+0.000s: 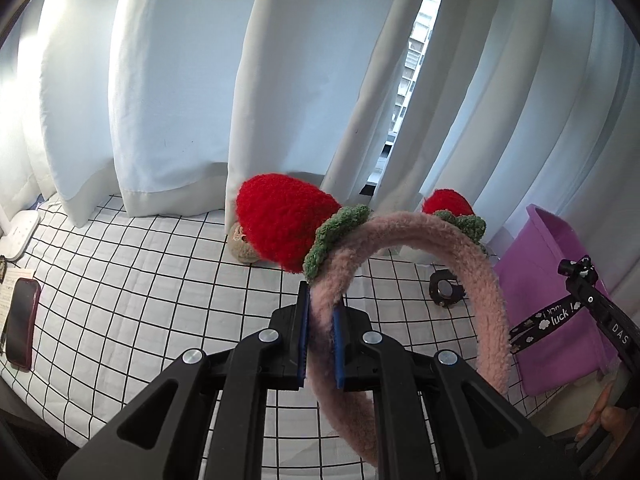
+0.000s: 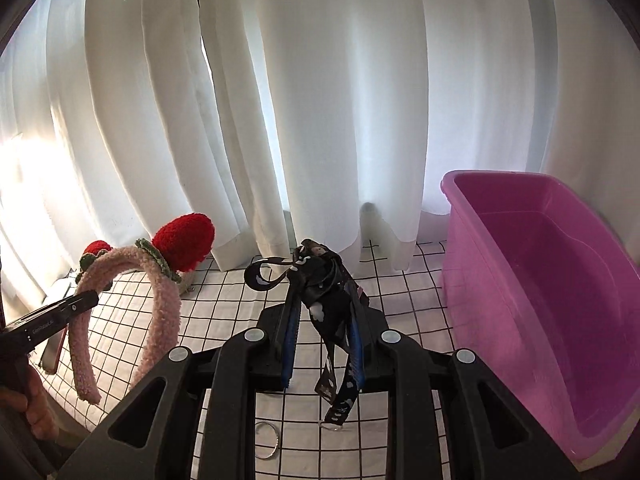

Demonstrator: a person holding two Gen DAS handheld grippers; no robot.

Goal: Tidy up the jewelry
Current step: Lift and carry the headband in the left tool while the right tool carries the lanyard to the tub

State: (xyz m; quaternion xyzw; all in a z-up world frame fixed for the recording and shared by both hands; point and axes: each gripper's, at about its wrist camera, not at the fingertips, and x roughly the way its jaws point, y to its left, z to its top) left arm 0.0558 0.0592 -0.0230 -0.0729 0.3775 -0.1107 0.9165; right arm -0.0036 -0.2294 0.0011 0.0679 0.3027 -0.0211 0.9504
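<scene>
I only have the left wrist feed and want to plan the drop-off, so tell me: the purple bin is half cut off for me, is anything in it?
Observer: The right wrist view looks into the purple bin, and the part it shows holds nothing.
Operator: What is the right gripper carrying? I only see a strap with "luck" on it.
Observer: The right gripper is shut on a bunched black lanyard with white cloud prints; its loose ends hang down below the fingers.
Operator: Anything left on the cloth near it?
Observer: A thin silver bangle lies on the grid cloth, beneath the right gripper.
Operator: And my headband?
Observer: The left gripper grips the pink headband on its band; both ends hang free.
</scene>
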